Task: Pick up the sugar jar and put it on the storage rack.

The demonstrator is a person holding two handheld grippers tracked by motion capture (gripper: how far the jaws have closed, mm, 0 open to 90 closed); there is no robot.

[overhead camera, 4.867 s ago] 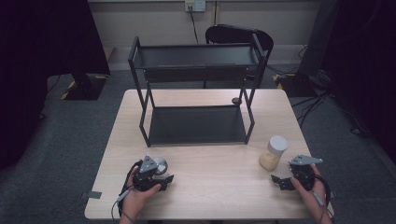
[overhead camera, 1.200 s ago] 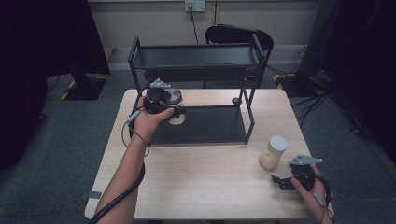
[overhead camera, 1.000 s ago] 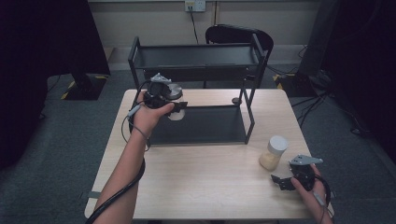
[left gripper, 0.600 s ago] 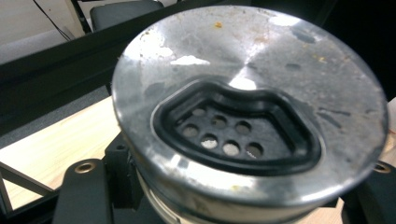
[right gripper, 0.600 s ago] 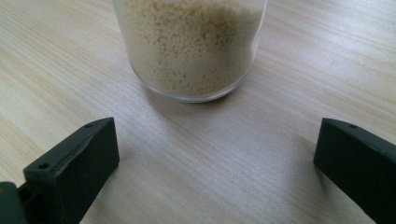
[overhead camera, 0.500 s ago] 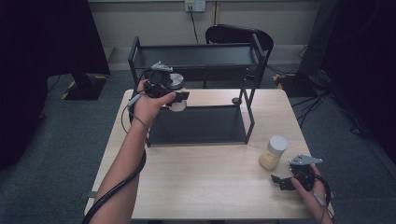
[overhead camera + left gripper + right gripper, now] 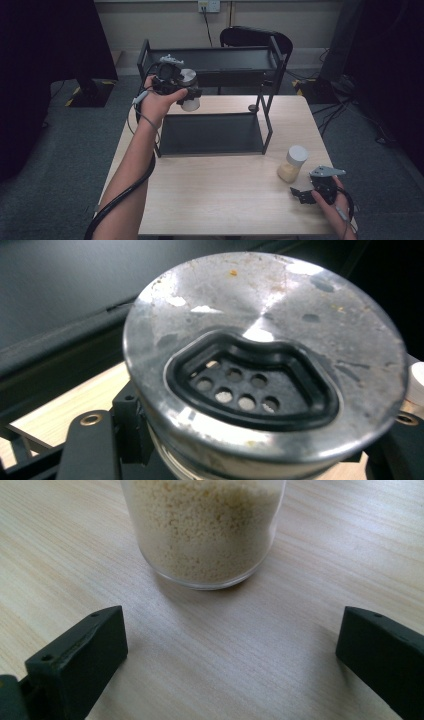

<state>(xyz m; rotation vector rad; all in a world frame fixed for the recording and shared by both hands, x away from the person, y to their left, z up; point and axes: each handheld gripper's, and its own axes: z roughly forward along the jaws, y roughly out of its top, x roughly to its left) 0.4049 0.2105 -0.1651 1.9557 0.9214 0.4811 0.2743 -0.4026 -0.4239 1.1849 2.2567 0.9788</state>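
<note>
My left gripper point(image 7: 186, 93) is shut on a shaker jar point(image 7: 190, 104) with a white body. It holds the jar in the air at the left front of the black two-shelf rack point(image 7: 215, 52), just below the top shelf. In the left gripper view the jar's scuffed metal lid point(image 7: 265, 355) with its perforated opening sits between the jaws. My right gripper point(image 7: 305, 194) rests on the table near the front right, open and holding nothing. A glass jar of beige grains point(image 7: 292, 164) with a white lid stands just beyond it, close ahead of the jaws in the right gripper view point(image 7: 205, 530).
The rack stands at the back of the wooden table point(image 7: 225, 210), its lower shelf point(image 7: 210, 135) bare. A small dark round object point(image 7: 252, 107) lies on the table by the rack's right posts. A black chair point(image 7: 250, 35) stands behind the table.
My left hand has lifted the shaker jar from the height of the lower shelf up toward the top shelf. The right gripper and the grain jar have stayed put.
</note>
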